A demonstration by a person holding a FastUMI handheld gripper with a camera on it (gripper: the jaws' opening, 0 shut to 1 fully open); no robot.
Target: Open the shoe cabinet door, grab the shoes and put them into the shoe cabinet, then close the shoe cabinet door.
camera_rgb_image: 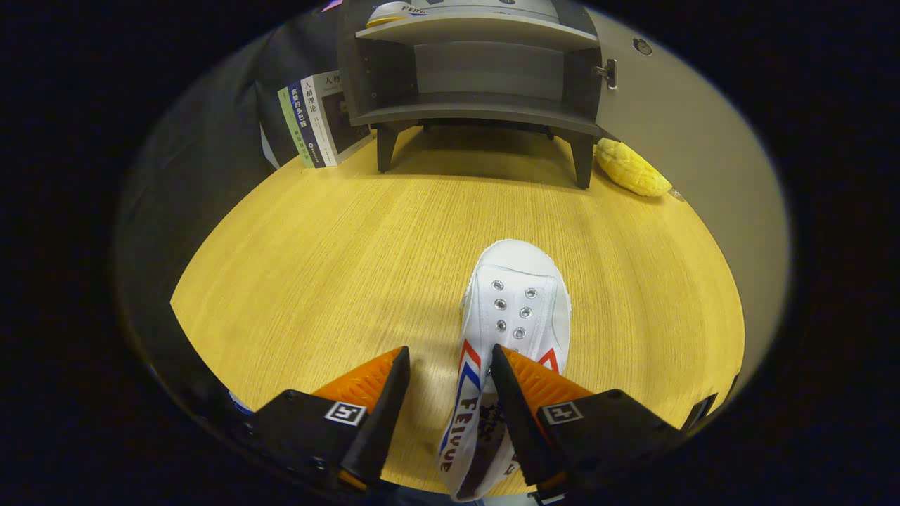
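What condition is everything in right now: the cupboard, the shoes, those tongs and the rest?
Shoe cabinet: door swung open; lower shelf bare.
White shoe: lying on the table, toe toward the cabinet, heel end between the tongs.
Tongs: open, not clamped.
Second shoe: on the upper shelf.
Books: upright beside the cabinet.

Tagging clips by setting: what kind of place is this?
Likely a staged home-entryway booth on a tabletop: a small open shoe cabinet on a wooden table, books beside it, a white shoe between the open gripper fingers.
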